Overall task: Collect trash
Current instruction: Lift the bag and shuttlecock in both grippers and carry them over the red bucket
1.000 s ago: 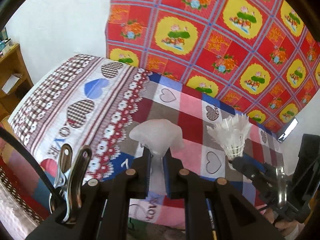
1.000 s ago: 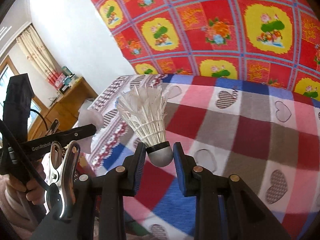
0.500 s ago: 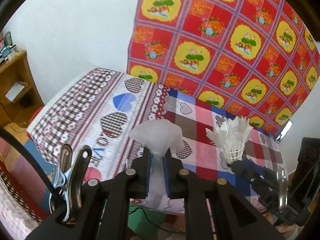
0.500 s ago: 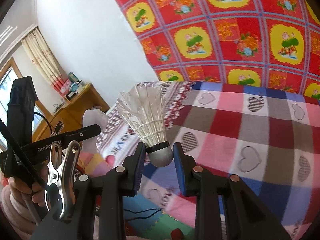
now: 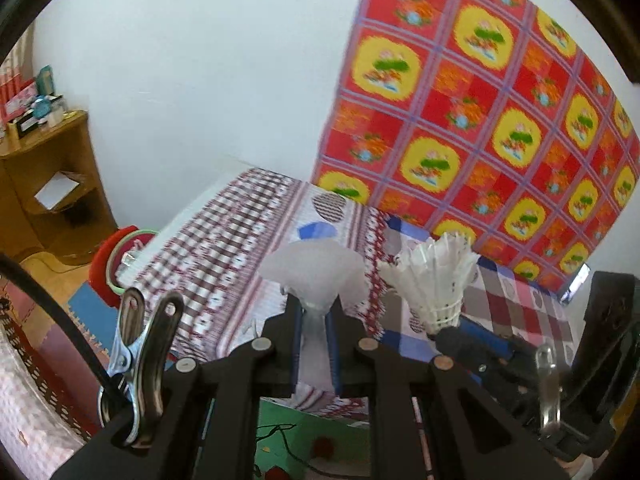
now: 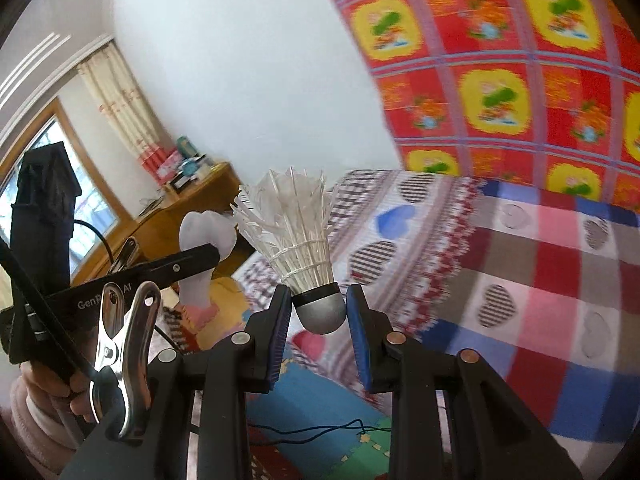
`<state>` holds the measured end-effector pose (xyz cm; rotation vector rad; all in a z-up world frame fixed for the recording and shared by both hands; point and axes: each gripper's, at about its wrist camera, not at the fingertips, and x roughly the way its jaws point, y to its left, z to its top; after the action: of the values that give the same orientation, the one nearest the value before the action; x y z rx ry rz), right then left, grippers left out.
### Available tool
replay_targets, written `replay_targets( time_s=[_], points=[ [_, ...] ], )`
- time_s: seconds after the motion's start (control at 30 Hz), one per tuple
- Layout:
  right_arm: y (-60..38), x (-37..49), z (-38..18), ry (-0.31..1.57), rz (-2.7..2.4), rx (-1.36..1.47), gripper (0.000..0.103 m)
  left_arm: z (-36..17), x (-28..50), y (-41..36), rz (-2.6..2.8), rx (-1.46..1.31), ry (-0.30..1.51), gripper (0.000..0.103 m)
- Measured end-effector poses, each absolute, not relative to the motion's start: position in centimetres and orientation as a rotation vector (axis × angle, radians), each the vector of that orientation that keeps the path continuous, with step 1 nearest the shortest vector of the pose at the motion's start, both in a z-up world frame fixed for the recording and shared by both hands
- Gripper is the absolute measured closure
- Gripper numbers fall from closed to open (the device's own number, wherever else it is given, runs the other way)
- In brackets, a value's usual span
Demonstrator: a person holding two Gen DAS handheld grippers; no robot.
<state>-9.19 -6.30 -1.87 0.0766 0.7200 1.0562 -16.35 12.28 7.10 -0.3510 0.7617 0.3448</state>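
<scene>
We've got a shuttlecock (image 6: 298,248) clamped by its grey cork in our right gripper (image 6: 319,314), feathers pointing up over the bed (image 6: 520,272), and our left gripper (image 5: 316,332) is squeezed nearly closed on a crumpled white tissue (image 5: 316,270) fanning out above the pads. Only the right view catches the "Gen…AI" lettering on the left gripper's arm, plus the window (image 6: 52,184). Only the left one shows the wooden shelf (image 5: 52,184).

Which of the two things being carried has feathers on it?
The shuttlecock, pinched by its grey rounded tip in the right tool. It has stiff white feathers fanning upward. The other, the white crumpled piece in the left tool, is soft and featherless.
</scene>
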Motion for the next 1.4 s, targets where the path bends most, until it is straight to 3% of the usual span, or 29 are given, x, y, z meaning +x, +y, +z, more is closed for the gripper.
replay_targets(
  time_s=[0.97, 1.4],
  points=[
    [25.6, -5.3, -2.1, 0.789, 1.457, -0.118, 0.074, 4.4, -18.5, 39.0, 0.726, -0.522, 0.735, 0.091],
    [38.2, -3.2, -6.6, 0.916, 1.317, -0.107, 0.074, -2.2, -17.4, 51.0, 0.668, -0.584, 0.798, 0.091]
  ],
)
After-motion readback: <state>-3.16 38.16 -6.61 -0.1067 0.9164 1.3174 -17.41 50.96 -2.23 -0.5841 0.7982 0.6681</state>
